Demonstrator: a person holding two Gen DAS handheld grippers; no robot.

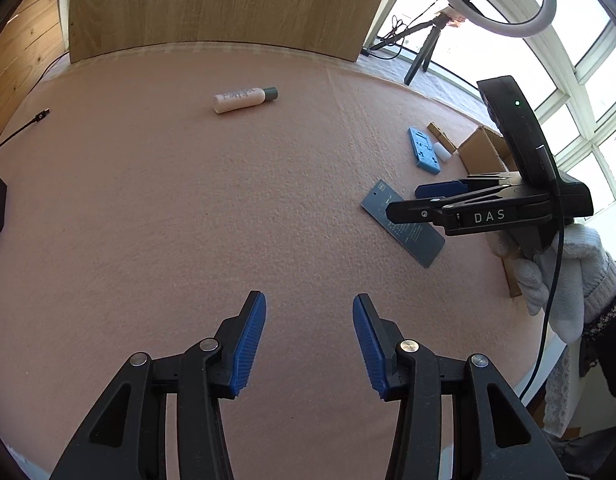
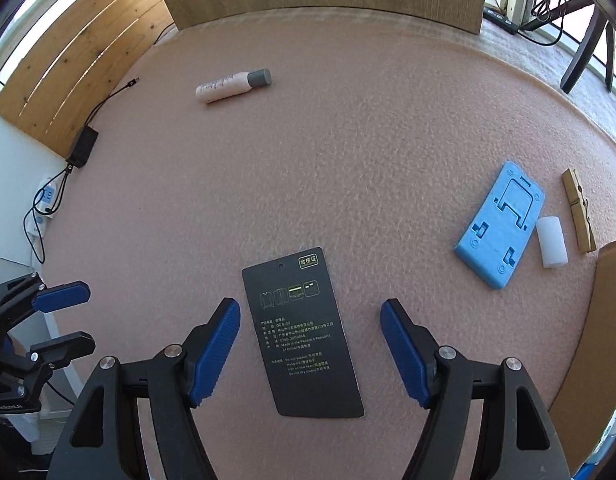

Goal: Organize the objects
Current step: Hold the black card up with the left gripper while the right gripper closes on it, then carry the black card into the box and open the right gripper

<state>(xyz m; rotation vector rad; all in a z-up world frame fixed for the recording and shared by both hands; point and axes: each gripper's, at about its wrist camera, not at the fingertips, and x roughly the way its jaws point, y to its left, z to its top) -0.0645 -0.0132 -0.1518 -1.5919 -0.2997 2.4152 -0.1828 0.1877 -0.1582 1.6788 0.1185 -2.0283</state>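
My right tool (image 2: 310, 350) hangs spread over the black card (image 2: 302, 334); left tool (image 1: 309, 344) half-spread, empty, bottle (image 1: 245, 99) at 12 o'clock.

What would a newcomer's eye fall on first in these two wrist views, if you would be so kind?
Most likely the black card lying flat on the pink table cover, framed between the open blue pads of the right gripper above it. Next, to the right, the bright blue foam insert with a white cylinder and a wooden clothespin beside it. Far back lies a pale bottle on its side, alone.
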